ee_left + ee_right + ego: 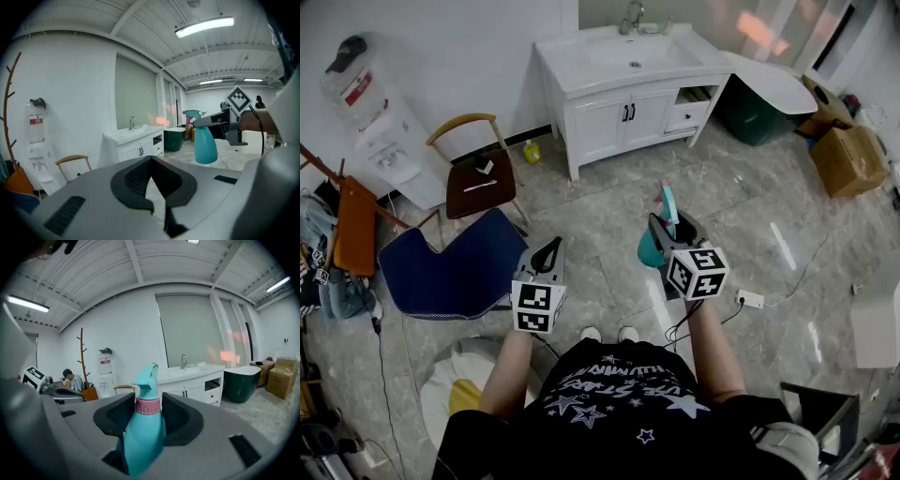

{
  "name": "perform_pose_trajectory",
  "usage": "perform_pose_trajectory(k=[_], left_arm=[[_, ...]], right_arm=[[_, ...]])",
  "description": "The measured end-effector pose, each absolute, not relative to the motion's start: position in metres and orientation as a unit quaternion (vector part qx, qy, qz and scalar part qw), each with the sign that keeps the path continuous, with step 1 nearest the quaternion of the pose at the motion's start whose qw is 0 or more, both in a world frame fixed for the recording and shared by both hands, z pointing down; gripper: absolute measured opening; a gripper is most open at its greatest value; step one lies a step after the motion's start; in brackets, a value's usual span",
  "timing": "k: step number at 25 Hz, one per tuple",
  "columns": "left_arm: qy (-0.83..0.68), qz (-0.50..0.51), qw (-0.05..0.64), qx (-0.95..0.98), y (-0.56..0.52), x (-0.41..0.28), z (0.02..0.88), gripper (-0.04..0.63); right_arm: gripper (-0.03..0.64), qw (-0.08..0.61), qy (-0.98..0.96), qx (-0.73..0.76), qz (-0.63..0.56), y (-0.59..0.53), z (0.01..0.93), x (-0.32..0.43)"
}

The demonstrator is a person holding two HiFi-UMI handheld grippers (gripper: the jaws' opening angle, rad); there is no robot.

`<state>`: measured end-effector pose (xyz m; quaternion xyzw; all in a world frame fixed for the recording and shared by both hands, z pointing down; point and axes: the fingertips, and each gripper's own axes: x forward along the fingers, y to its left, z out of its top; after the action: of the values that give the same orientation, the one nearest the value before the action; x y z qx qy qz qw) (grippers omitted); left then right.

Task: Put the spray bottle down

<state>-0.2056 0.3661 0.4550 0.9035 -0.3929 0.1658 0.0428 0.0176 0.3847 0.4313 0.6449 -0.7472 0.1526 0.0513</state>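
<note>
The teal spray bottle [652,249] with a pink collar hangs upright above the tiled floor, and my right gripper [667,225] is shut on it. In the right gripper view the spray bottle [143,437] stands between the two black pads of the right gripper [147,414], its nozzle pointing left. From the left gripper view the spray bottle [205,143] shows at the right, with the right gripper [220,124] clamped round its neck. My left gripper [549,248] is held level beside it, to the left. The left gripper [157,190] has its jaw tips together and holds nothing.
A white vanity with a sink [628,70] stands ahead against the wall. A wooden chair [480,178] and a blue cushion [450,267] lie to the left, next to a water dispenser [380,122]. At the right are a dark green tub [759,117], cardboard boxes [844,155] and a power strip [750,298].
</note>
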Motion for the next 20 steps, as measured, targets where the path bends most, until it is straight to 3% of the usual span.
perform_pose_trajectory(k=[20], left_arm=[[-0.395, 0.167, 0.076, 0.9, 0.31, -0.23, 0.482, 0.015]], right_arm=[[0.192, 0.033, -0.732, 0.664, 0.151, 0.321, 0.443, 0.014]])
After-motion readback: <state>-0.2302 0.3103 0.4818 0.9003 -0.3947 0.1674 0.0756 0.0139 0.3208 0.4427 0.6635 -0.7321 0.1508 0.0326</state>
